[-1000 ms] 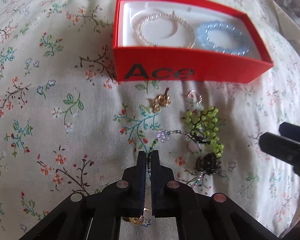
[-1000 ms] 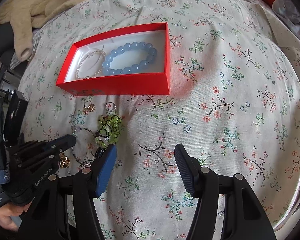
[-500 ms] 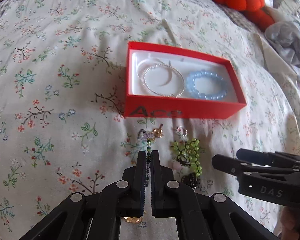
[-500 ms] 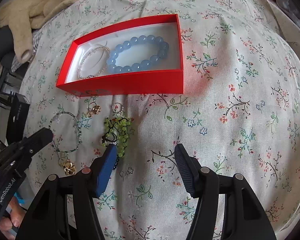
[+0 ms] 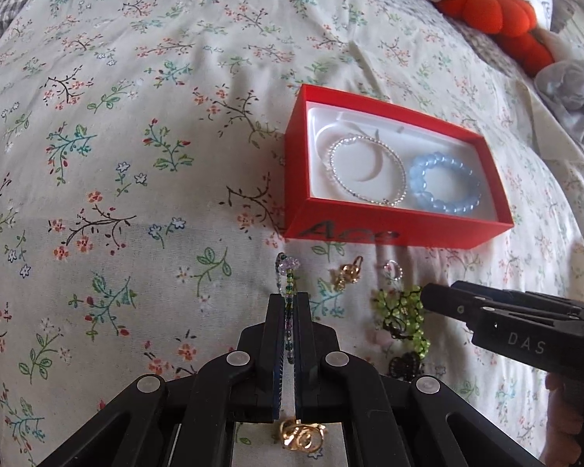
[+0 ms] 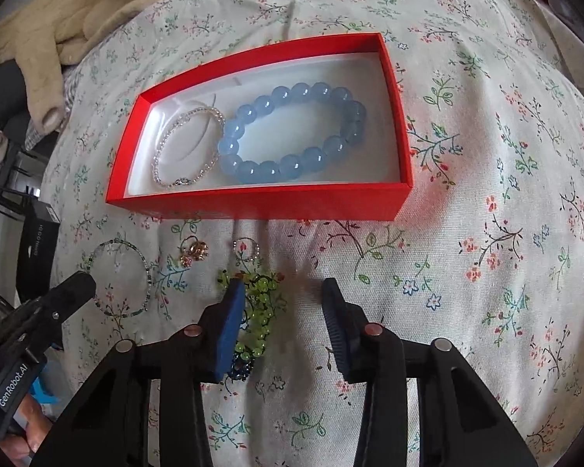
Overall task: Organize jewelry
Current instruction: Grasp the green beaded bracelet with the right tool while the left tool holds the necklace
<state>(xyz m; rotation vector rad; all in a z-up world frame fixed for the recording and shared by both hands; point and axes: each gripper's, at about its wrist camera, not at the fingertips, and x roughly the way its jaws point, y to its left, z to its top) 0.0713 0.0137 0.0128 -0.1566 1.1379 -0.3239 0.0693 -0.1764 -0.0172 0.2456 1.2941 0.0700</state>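
A red box [image 5: 393, 229] [image 6: 261, 200] on the floral bedspread holds a clear bead bracelet [image 5: 366, 175] [image 6: 187, 148] and a blue bead bracelet [image 5: 444, 188] [image 6: 292, 132]. My left gripper [image 5: 289, 299] [image 6: 78, 284] is shut on a thin multicoloured bead bracelet [image 5: 288, 272] [image 6: 120, 276], lifted off the spread left of the box front. My right gripper [image 6: 282, 292] [image 5: 432, 297] is open above a green bead bracelet [image 5: 401, 315] [image 6: 259, 307]. A gold earring [image 5: 348, 274] [image 6: 194, 251], a small ring [image 5: 393, 270] [image 6: 245, 251] and a dark bead piece [image 5: 405, 366] [image 6: 239, 367] lie in front of the box.
Another gold piece [image 5: 299, 434] lies under my left gripper. An orange plush [image 5: 498, 15] and crumpled grey cloth [image 5: 572, 97] lie at the far right. A beige knit garment [image 6: 58, 19] lies at the far left, near the bed's edge.
My left gripper has risen and pulled back left with the thin bead bracelet, lifting it off the pile. My right gripper has moved forward over the green bracelet, closer to the box.
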